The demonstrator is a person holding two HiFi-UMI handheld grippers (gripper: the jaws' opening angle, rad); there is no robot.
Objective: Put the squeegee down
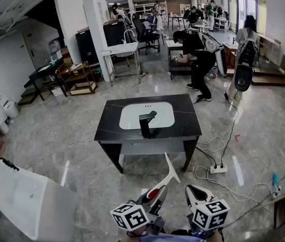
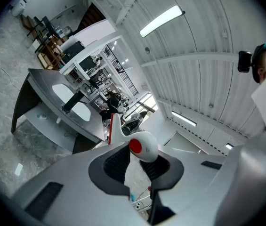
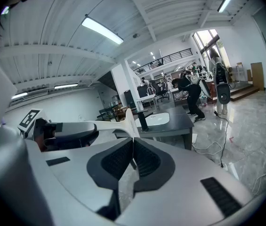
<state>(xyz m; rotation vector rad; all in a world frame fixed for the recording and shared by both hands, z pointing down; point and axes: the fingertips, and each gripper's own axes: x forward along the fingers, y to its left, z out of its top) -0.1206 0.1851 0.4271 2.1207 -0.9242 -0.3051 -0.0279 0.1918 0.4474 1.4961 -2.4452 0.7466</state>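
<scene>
Left gripper (image 2: 140,163): one of my two; its jaws pinch the squeegee's handle.
Squeegee (image 2: 141,145): one, white with one round red spot. It hangs in the air in my left jaws, off the table, blade end reaching ahead toward it.
Right gripper (image 3: 133,157): my second one; pads pressed together with nothing between them, just beside the left.
Marker cubes (image 1: 130,217): two, one on each gripper.
Table (image 1: 109,127): one, dark-topped, well ahead of both grippers.
Sink (image 1: 132,116): one white basin set into the tabletop.
Faucet (image 1: 146,123): one, black, at the basin's near edge.
Power strip (image 1: 218,169): one, white, on the floor near the table's right front leg.
People: two beyond the table, one bent over (image 1: 195,54), one standing (image 1: 246,34); those farther back are too small to count.
</scene>
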